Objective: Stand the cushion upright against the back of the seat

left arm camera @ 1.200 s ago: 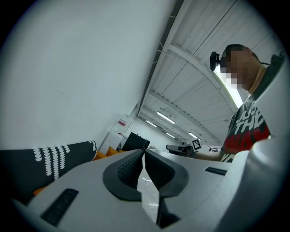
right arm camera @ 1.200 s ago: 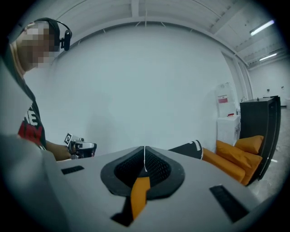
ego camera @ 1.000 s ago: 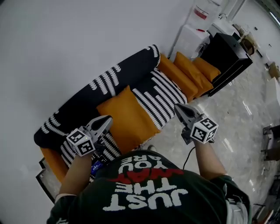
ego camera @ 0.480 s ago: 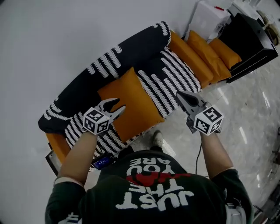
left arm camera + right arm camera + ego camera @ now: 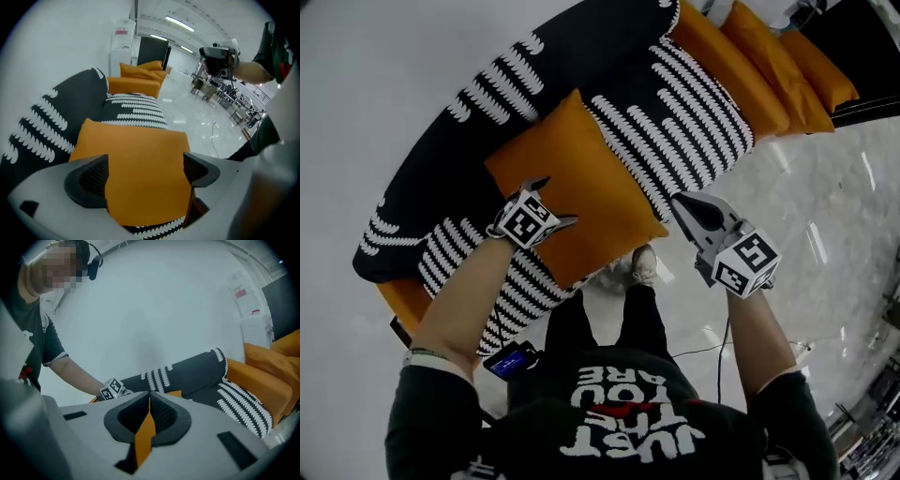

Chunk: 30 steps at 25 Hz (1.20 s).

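Note:
An orange cushion (image 5: 572, 178) lies flat on the black-and-white patterned sofa seat (image 5: 694, 112), in front of the dark backrest (image 5: 487, 103). My left gripper (image 5: 558, 202) points steeply down over the cushion's near left edge. Its jaws are opening, and in the left gripper view the cushion (image 5: 136, 164) fills the space between the pads of the left gripper (image 5: 145, 171) without being pinched. My right gripper (image 5: 680, 202) hovers just off the cushion's near right corner. In the right gripper view the right gripper (image 5: 147, 404) has its pads together, and only a thin orange sliver shows through the slit.
Several more orange cushions (image 5: 750, 56) stand at the sofa's far right end, beside a black cabinet (image 5: 152, 49) and a white appliance (image 5: 123, 44). The person's foot (image 5: 642, 265) is on the glossy floor by the seat's front edge. A white wall backs the sofa.
Both grippers have dropped toward the sofa. The left one tipped downward, reached the cushion's near edge, and its jaws went from shut to wide. The right one stayed shut.

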Each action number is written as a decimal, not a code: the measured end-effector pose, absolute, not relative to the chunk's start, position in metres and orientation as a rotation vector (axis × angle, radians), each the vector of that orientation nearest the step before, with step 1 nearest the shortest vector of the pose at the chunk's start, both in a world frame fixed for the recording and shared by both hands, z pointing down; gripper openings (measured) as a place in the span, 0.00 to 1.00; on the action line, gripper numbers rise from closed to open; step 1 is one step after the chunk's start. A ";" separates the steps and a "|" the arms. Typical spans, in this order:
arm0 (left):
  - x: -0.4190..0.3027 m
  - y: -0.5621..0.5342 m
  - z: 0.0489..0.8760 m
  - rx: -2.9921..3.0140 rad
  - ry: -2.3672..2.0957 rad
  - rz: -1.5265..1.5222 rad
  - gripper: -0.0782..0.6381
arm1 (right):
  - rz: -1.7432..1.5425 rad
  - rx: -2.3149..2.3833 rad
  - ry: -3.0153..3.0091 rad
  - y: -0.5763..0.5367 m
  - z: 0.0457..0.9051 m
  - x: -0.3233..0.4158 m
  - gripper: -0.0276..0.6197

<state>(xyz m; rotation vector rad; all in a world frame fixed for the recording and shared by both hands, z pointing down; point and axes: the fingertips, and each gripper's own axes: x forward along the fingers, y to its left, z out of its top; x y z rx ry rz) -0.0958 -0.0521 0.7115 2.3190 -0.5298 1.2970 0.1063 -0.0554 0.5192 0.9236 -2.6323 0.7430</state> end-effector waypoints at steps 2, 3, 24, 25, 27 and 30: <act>-0.104 -0.052 0.746 2.264 -0.495 1.414 0.85 | 0.778 0.902 -2.623 -0.057 0.540 0.100 0.09; -0.108 -0.052 0.761 2.230 -0.480 1.466 0.88 | 0.796 0.895 -2.619 -0.060 0.548 0.098 0.09; -0.101 -0.048 0.915 2.103 -0.439 1.638 0.80 | 1.021 0.839 -2.517 -0.045 0.674 0.098 0.09; -0.097 -0.045 0.919 2.100 -0.432 1.628 0.75 | 1.023 0.838 -2.514 -0.042 0.679 0.101 0.09; -0.090 -0.041 0.922 2.095 -0.414 1.611 0.63 | 1.027 0.839 -2.516 -0.039 0.685 0.107 0.09; -0.081 -0.041 0.909 2.105 -0.392 1.562 0.46 | 1.020 0.855 -2.522 -0.040 0.680 0.117 0.09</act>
